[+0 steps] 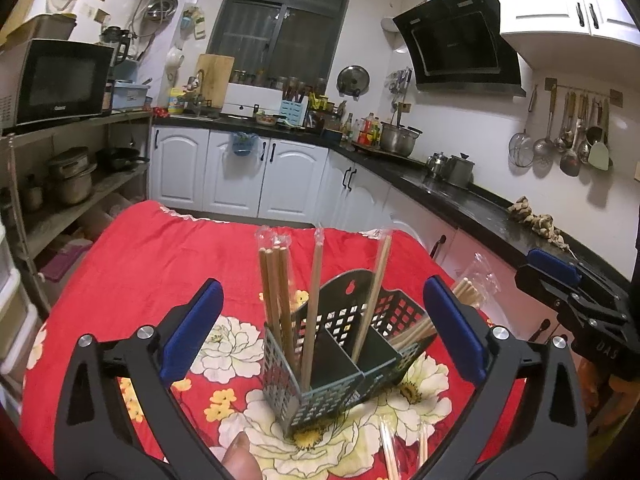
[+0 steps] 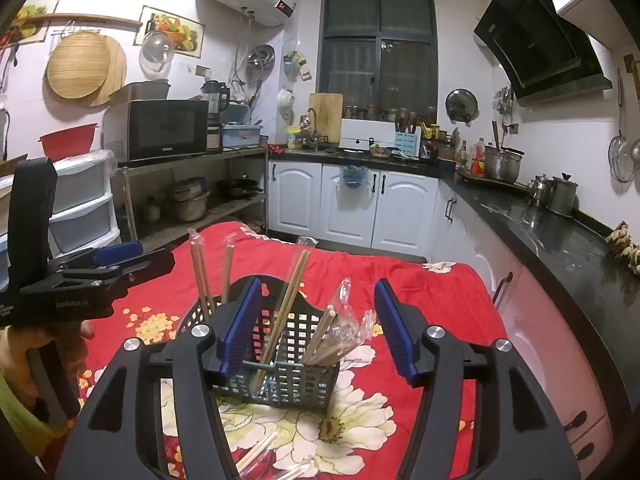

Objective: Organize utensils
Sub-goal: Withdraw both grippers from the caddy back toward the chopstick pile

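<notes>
A dark grey perforated utensil basket point(image 1: 344, 364) point(image 2: 296, 384) with compartments stands on the red floral tablecloth point(image 1: 160, 264). Wooden chopsticks in clear wrappers point(image 1: 276, 292) point(image 2: 288, 308) stand upright in it, and a leaning bundle point(image 1: 416, 332) point(image 2: 332, 340) fills the right compartment. My left gripper point(image 1: 324, 292) is open wide just short of the basket, its blue pads clear of it on both sides. My right gripper point(image 2: 318, 292) is open too, nothing pressed between its pads; it also shows at the edge point(image 1: 560, 276). More wrapped chopsticks point(image 1: 390, 452) point(image 2: 260, 456) lie on the cloth near me.
A black L-shaped counter point(image 1: 460, 196) with pots and white cabinets point(image 2: 352, 208) runs behind and to the right of the table. A shelf with a microwave point(image 2: 160, 130) and pans stands to the left. A thumb point(image 1: 240, 460) shows at the bottom edge.
</notes>
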{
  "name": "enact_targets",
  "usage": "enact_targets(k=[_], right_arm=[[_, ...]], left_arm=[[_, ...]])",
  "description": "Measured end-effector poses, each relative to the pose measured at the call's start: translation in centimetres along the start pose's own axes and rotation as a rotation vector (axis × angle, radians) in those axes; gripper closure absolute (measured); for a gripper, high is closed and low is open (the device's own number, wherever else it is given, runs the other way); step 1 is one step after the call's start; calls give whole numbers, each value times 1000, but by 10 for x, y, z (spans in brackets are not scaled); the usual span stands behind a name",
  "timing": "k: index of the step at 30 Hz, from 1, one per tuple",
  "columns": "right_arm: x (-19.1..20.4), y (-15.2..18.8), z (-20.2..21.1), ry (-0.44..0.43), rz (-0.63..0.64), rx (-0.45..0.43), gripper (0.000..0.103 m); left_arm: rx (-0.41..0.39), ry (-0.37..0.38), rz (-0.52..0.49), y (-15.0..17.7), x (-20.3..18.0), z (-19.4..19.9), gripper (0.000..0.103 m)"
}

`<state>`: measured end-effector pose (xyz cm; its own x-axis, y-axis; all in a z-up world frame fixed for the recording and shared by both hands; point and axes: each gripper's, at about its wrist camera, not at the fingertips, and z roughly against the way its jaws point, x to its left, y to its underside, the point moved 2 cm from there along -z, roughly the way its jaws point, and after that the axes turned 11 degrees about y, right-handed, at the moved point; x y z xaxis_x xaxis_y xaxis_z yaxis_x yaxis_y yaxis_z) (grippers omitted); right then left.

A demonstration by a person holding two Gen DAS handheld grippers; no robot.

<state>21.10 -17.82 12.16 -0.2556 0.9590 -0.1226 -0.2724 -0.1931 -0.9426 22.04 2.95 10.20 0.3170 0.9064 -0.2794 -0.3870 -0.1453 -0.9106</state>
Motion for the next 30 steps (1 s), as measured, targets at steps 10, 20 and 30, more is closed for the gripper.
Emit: enact_targets(k=[10,20,30], right_arm=[[1,10,11,-5,8,2,46],[4,31,21,-20,9,39,45],[10,56,20,-26,20,95,45]], left_arm=[[3,6,-2,13,-5,16,11],[34,13,18,30,-2,20,11],[97,10,4,50,-5,16,11]])
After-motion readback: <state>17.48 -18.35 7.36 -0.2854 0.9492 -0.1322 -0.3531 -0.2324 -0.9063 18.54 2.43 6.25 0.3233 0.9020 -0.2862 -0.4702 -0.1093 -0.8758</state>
